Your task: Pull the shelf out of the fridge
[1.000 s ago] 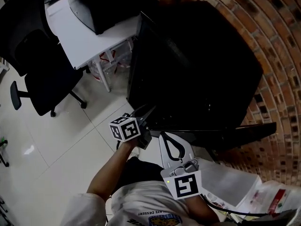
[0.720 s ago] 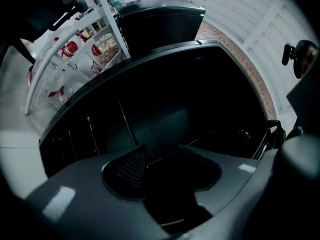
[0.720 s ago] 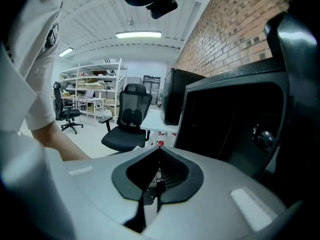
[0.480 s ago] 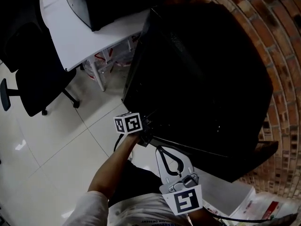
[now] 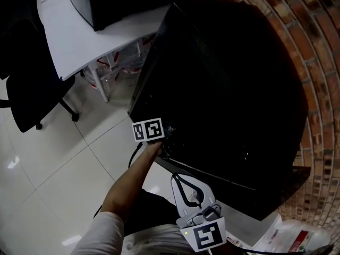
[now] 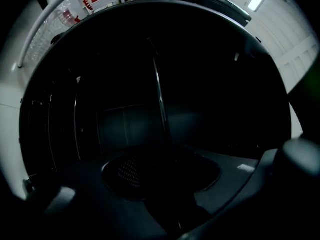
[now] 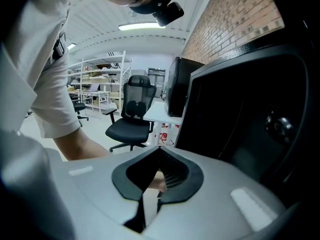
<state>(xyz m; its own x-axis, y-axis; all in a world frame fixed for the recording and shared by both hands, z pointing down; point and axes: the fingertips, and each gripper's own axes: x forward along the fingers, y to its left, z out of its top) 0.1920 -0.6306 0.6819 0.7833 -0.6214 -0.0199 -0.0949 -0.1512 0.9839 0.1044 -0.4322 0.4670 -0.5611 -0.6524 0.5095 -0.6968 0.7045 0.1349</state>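
Black fridge (image 5: 228, 89) now swallows my left gripper (image 6: 165, 179), which has dropped in from the front; its jaws have just been closing but stand apart round a thin edge, likely the shelf (image 6: 161, 104), not yet clamped. My right gripper (image 7: 159, 151) waits outside, tips together, empty. The interior is too dark to confirm shelf or contact.

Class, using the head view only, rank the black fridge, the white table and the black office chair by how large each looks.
1. Black fridge: fills most of the frame.
2. White table.
3. Black office chair: looks smallest, but the picture's edge cuts it off and it stands lower, so this is less sure.
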